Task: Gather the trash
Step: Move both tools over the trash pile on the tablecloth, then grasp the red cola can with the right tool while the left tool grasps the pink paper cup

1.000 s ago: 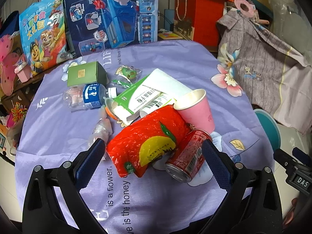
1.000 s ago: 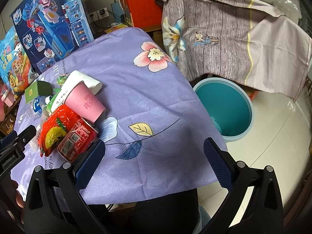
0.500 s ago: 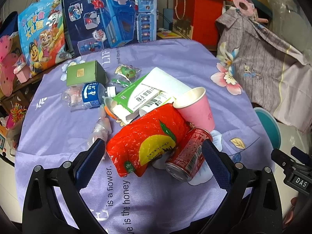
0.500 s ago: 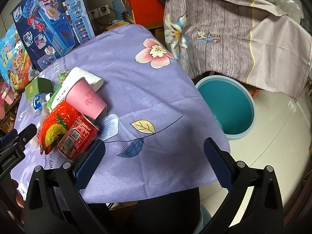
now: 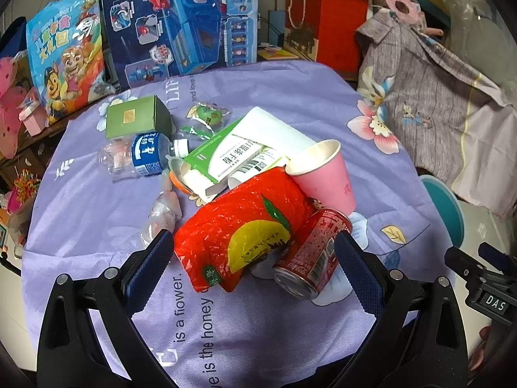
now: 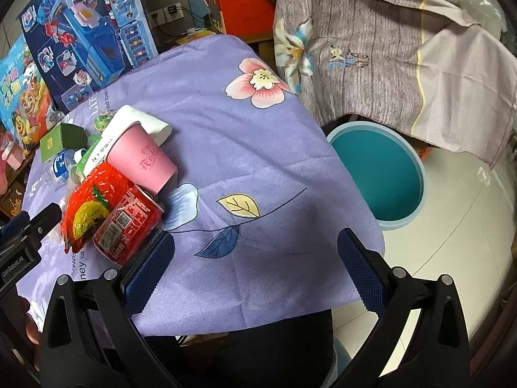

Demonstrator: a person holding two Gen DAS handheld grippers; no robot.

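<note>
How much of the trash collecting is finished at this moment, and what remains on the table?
Nothing looks collected: the teal round bin on the floor shows no trash inside. Nothing is in hand; the left gripper and right gripper are both open. The whole pile remains on the purple cloth: red soda can, red plastic bag, pink paper cup, green-and-white carton, clear plastic bottle, green small box.

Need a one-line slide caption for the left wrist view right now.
Open left gripper poised over a trash pile on the purple tablecloth: red snack bag, red can, pink paper cup.
</note>
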